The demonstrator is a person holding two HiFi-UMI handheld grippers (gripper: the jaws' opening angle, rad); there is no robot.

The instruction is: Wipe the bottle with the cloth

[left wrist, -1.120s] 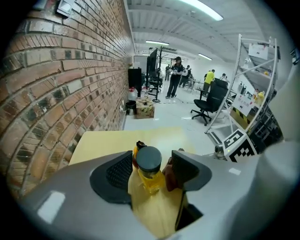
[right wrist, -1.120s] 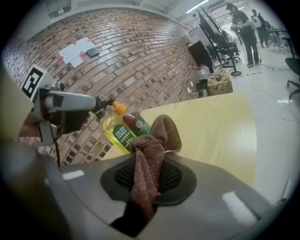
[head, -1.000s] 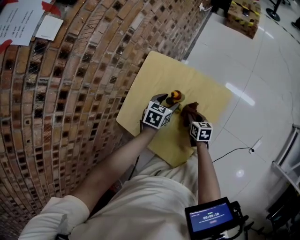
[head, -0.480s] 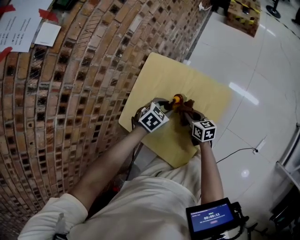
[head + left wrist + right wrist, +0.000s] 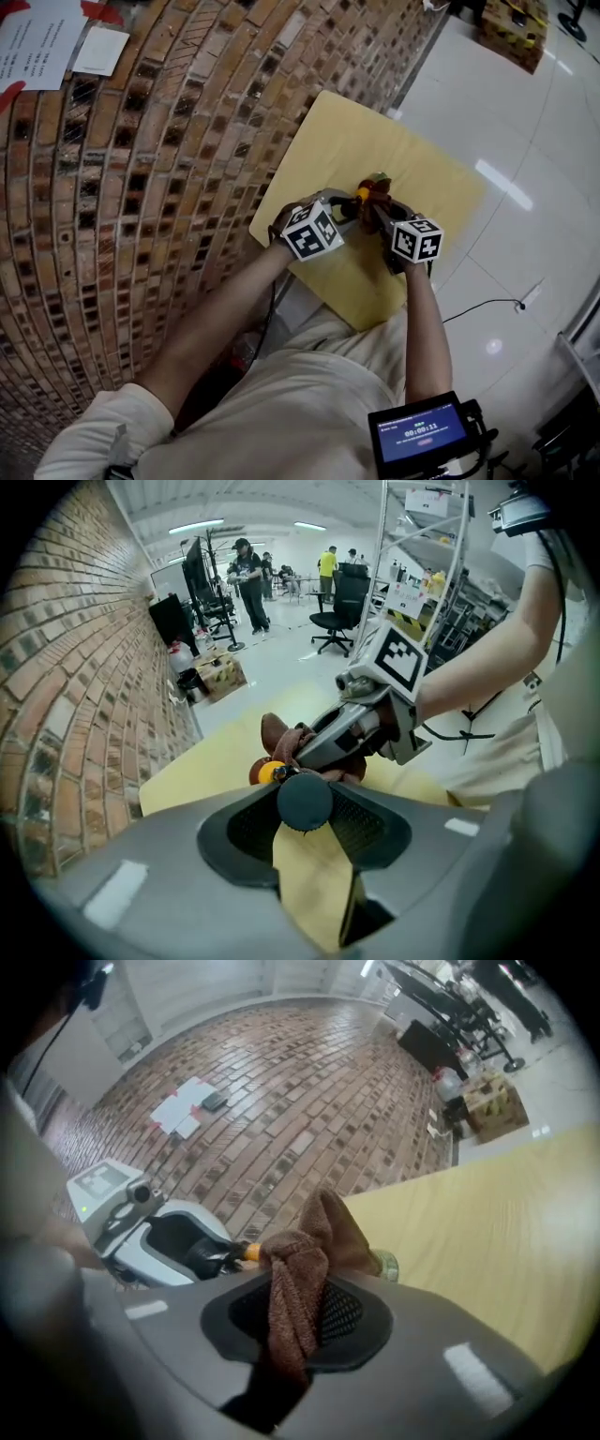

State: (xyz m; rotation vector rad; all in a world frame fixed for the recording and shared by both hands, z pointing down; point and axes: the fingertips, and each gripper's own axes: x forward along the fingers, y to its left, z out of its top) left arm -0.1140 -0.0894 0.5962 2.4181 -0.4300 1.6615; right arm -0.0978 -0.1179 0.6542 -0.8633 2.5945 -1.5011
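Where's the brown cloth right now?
In the right gripper view the brown cloth is pinched in the right tongs, against the bottle; in the head view that's above the yellow table's middle.

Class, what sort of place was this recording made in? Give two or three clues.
Probably a shared lab or workshop hall, not a home: a brick wall, a glossy tiled floor, metal shelving racks and an office chair beyond the yellow table.
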